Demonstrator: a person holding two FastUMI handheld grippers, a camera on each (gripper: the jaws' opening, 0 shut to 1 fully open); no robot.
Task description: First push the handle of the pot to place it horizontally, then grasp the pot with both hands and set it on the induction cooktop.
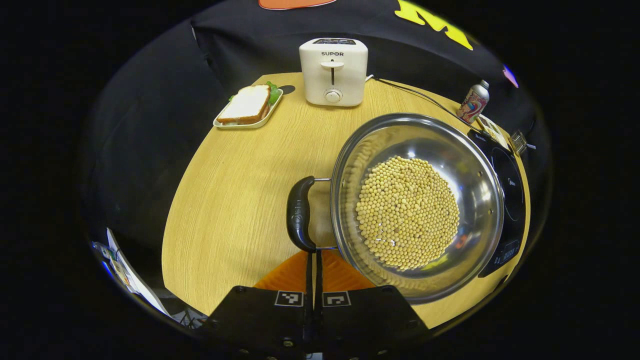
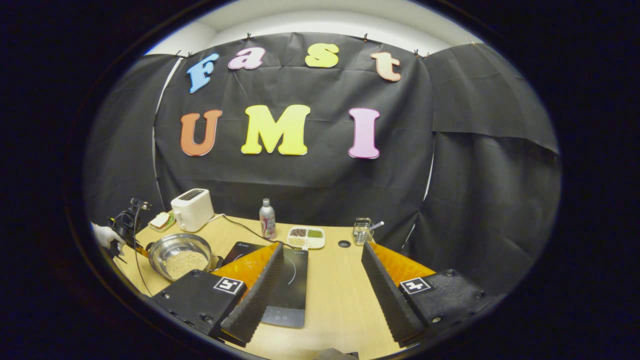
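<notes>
Pot (image 1: 417, 207) w/ beans on tabletop (image 1: 235, 200) beside induction cooktop (image 2: 292, 280), L gripper (image 1: 314, 260) jaws closed just below black handle (image 1: 299, 214); R gripper (image 2: 322, 272) jaws wide open, empty.

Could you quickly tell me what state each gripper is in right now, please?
Left gripper: jaws closed together, holding nothing, just short of the pot handle.
Right gripper: jaws wide open, empty, above the induction cooktop.

Silver steel pot (image 1: 417, 207) with black handle (image 1: 300, 214), holding pale yellow beans (image 1: 407, 212). Light wood-grain table (image 1: 240, 190). Cream-white toaster (image 1: 333, 71). Black cooktop (image 2: 290, 280). Silver bottle (image 1: 473, 102), multicoloured label.
</notes>
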